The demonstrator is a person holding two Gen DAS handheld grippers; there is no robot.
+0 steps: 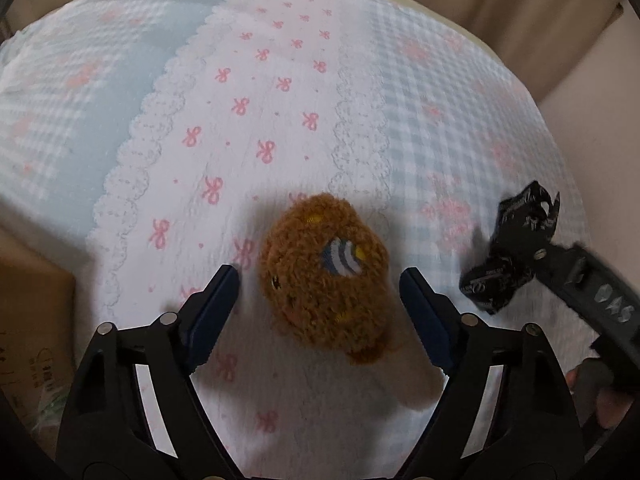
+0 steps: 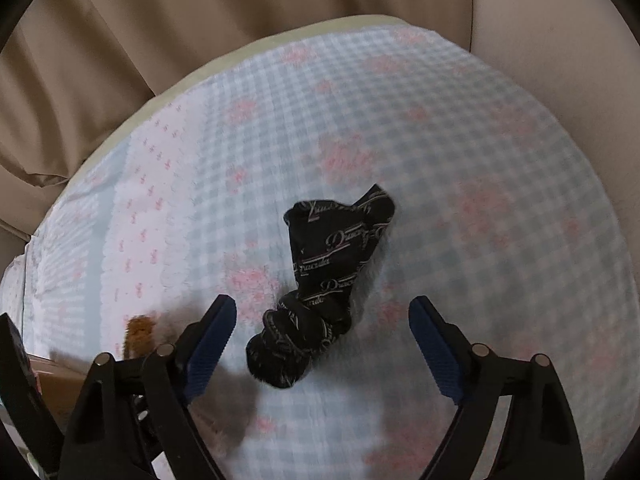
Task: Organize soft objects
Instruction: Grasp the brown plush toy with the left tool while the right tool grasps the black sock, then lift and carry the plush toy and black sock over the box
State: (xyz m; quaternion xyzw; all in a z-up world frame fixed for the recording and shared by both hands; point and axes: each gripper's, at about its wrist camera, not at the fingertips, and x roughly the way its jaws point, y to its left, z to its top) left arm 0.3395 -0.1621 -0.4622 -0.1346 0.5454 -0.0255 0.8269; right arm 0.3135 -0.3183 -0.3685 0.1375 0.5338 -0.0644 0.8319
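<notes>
A brown fuzzy plush toy [image 1: 324, 276] with a blue-and-white striped patch lies on the bed sheet between the wide-open fingers of my left gripper [image 1: 320, 276], which do not touch it. A black knotted cloth with script lettering [image 2: 320, 288] lies on the sheet, its knotted end between the open fingers of my right gripper [image 2: 322, 310]. The cloth also shows at the right in the left wrist view [image 1: 508, 252], with the right gripper's body beside it. A sliver of the plush shows at the left in the right wrist view [image 2: 138, 334].
The bed sheet [image 1: 248, 92] has blue gingham, white lace bands and pink bows. A cardboard box [image 1: 32, 328] stands at the bed's left edge. Beige curtains [image 2: 160, 40] hang beyond the far edge.
</notes>
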